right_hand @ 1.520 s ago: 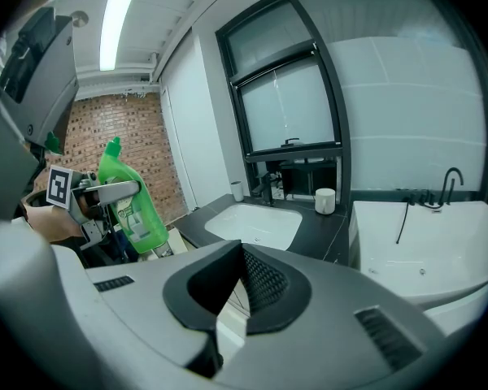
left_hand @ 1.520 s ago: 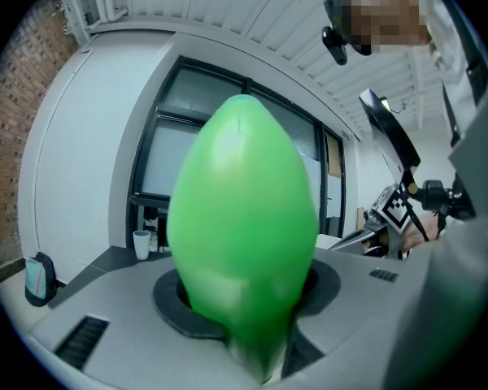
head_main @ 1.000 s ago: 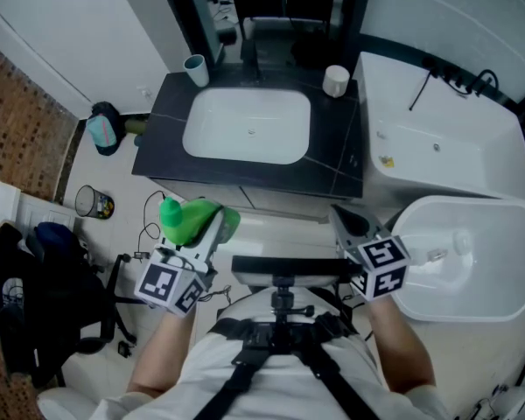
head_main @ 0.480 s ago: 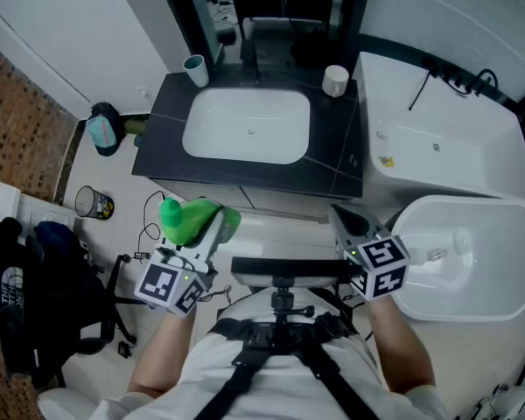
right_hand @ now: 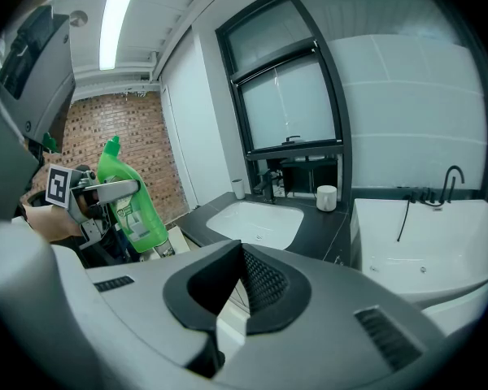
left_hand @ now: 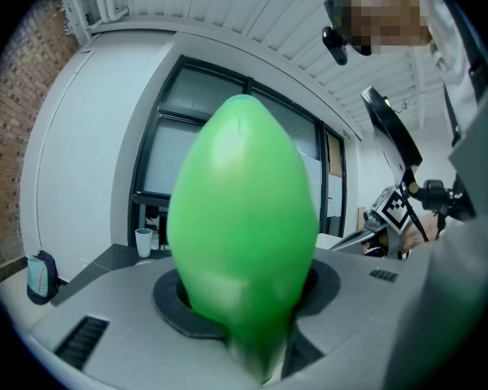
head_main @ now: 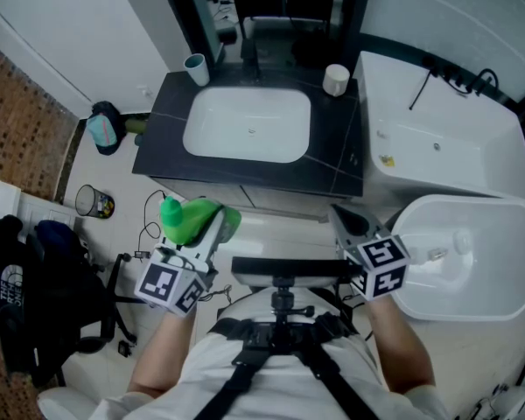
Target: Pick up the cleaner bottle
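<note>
At lower left of the head view the left gripper (head_main: 212, 233) clamps the green cleaner bottle (head_main: 185, 220), probably smooth, stiff plastic best gripped mid-body; the right gripper (head_main: 343, 223) is closed, empty

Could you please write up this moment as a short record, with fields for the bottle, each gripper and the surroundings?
place: bathroom, dark countertop with a white sink
cleaner bottle: green, off every surface, held in front of the vanity
left gripper: clamped on the cleaner bottle
right gripper: jaws together, nothing between them
on the countertop: light blue cup back left, white cup back right
task state: bottle is picked up
</note>
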Action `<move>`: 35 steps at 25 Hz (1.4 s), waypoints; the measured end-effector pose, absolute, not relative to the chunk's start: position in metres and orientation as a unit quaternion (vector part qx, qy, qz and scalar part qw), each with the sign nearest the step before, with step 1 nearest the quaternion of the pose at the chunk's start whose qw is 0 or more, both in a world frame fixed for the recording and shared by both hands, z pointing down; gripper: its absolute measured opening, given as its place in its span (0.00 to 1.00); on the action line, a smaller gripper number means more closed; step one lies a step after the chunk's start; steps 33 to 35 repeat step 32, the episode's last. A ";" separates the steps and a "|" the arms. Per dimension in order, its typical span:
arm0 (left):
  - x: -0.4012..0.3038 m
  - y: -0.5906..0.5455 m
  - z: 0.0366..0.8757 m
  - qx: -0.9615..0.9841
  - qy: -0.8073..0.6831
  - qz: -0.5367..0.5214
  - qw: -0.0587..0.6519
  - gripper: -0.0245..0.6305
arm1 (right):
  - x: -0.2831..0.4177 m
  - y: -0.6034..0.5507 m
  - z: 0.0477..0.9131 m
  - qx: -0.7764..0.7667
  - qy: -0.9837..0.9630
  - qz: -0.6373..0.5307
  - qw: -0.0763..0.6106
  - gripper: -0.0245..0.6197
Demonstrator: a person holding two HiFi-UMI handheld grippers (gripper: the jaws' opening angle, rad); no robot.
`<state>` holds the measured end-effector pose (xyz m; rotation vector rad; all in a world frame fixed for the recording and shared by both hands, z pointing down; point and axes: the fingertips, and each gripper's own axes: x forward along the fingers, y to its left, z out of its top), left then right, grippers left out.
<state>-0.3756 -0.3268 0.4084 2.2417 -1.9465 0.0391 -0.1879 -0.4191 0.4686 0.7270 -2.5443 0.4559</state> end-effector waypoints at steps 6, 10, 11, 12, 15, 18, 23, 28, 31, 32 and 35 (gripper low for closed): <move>-0.374 -0.327 0.409 0.754 -0.651 0.013 0.086 0.29 | -0.187 -0.419 0.470 0.263 -0.923 0.166 0.228 0.04; -0.373 -0.328 0.408 0.755 -0.650 0.013 0.086 0.29 | -0.187 -0.419 0.469 0.262 -0.923 0.164 0.229 0.04; -0.373 -0.328 0.408 0.755 -0.650 0.014 0.086 0.29 | -0.187 -0.419 0.469 0.262 -0.923 0.164 0.229 0.04; -0.373 -0.328 0.408 0.755 -0.650 0.014 0.086 0.29 | -0.187 -0.419 0.469 0.262 -0.923 0.164 0.229 0.04; -0.372 -0.329 0.407 0.756 -0.649 0.015 0.086 0.29 | -0.187 -0.419 0.469 0.262 -0.923 0.163 0.229 0.04; -0.371 -0.330 0.407 0.757 -0.648 0.016 0.086 0.29 | -0.187 -0.419 0.469 0.261 -0.923 0.163 0.230 0.04; -0.371 -0.331 0.406 0.758 -0.646 0.017 0.087 0.29 | -0.187 -0.420 0.468 0.262 -0.922 0.164 0.231 0.04; -0.369 -0.333 0.408 0.759 -0.644 0.018 0.088 0.29 | -0.185 -0.421 0.470 0.263 -0.922 0.165 0.231 0.04; -0.369 -0.333 0.408 0.759 -0.644 0.019 0.089 0.29 | -0.184 -0.421 0.470 0.264 -0.921 0.166 0.232 0.04; -0.369 -0.333 0.408 0.759 -0.644 0.019 0.089 0.29 | -0.183 -0.421 0.470 0.264 -0.921 0.166 0.232 0.04; -0.369 -0.333 0.408 0.759 -0.644 0.019 0.089 0.29 | -0.183 -0.421 0.470 0.264 -0.921 0.166 0.232 0.04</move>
